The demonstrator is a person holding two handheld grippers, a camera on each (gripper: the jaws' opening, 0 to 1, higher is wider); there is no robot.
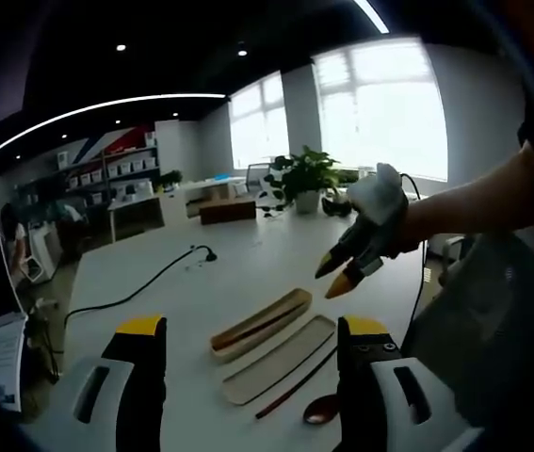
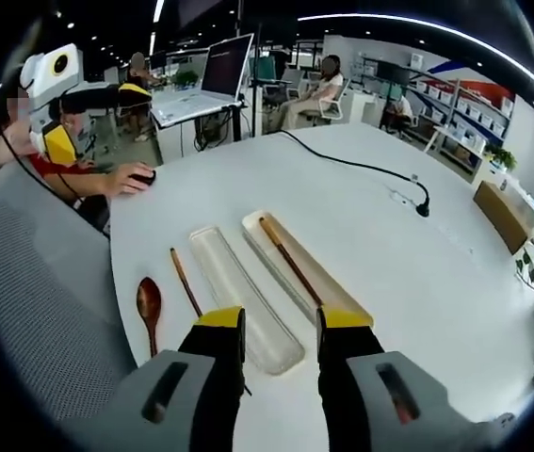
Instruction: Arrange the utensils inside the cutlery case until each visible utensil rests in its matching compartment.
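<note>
On the white desk (image 2: 361,226) two long trays are seen side by side: the cutlery case (image 2: 299,264), with a chopstick pair (image 2: 290,261) already laid along it, and its clear lid (image 2: 243,297) just beside it. Left of the lid, on bare desk, lie a wooden spoon (image 2: 149,309) and a loose chopstick (image 2: 186,281), near each other but apart.

All long axes are judged roughly parallel, running away from the right gripper (image 2: 281,330). The spoon's bowl is turned toward that gripper, handle away.

The utensils are judged light, stiff, smooth and thin, lying flat; slipping is likely. A mid-shaft pinch across the handle is advised, or at one end to tip it up.

The right gripper's fingers are held spread, empty, above the near end of the trays. The left gripper (image 1: 248,344) is likewise spread and empty.
</note>
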